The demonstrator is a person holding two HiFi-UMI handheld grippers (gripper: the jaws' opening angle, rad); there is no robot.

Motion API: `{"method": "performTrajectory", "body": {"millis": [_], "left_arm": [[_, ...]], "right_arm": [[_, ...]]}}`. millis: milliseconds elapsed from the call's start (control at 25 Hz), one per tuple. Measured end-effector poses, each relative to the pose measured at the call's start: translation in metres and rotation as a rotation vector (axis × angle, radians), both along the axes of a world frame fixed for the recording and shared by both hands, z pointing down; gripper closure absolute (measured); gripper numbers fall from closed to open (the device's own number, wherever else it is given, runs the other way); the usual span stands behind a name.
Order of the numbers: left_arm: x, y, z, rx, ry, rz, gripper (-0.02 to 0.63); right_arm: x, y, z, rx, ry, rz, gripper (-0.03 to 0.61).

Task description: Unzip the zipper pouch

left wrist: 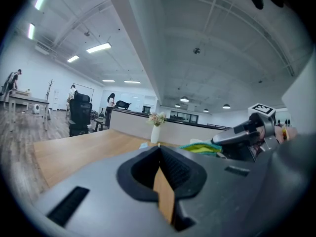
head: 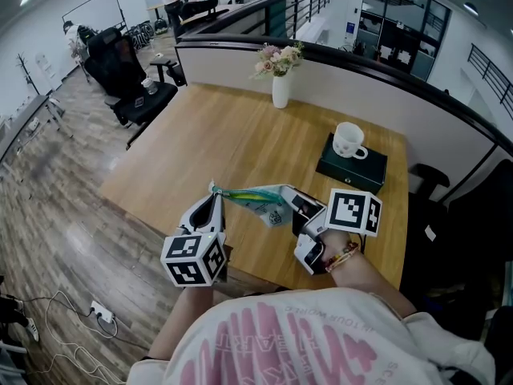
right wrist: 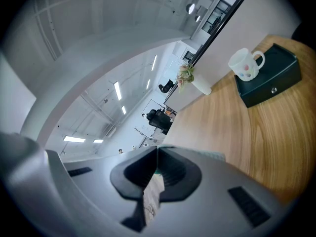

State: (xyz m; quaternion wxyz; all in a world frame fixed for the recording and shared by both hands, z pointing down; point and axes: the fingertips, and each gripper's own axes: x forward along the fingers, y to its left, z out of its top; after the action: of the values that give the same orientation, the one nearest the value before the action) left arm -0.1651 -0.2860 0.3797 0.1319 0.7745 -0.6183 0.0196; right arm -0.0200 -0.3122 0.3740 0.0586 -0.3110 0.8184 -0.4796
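I hold the zipper pouch (head: 260, 200), pale with green and yellow print, stretched in the air over the near part of the wooden table (head: 240, 143). My left gripper (head: 213, 200) is shut on the pouch's left tip, where a small tab, apparently the zipper pull, shows at the jaw tips in the left gripper view (left wrist: 158, 144). My right gripper (head: 299, 215) is shut on the pouch's right end. In the right gripper view the pouch's fabric (right wrist: 152, 195) hangs between the closed jaws. The left gripper view shows the pouch (left wrist: 205, 147) running to the right gripper (left wrist: 247, 132).
A white vase of flowers (head: 280, 87) stands at the table's far edge by a low partition. A white mug (head: 349, 140) sits on a dark box (head: 353, 169) at the right. A black office chair (head: 128, 79) stands left of the table, and the near table edge lies under my grippers.
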Motion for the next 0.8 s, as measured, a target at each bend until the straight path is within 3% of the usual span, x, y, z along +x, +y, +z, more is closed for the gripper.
{"method": "performTrajectory", "body": {"millis": [800], "left_arm": [[-0.032,-0.008,-0.001,0.011,0.016,-0.024,0.609]], "right_arm": [[-0.012,-0.007,-0.002,0.003,0.005,0.02,0.572]]}}
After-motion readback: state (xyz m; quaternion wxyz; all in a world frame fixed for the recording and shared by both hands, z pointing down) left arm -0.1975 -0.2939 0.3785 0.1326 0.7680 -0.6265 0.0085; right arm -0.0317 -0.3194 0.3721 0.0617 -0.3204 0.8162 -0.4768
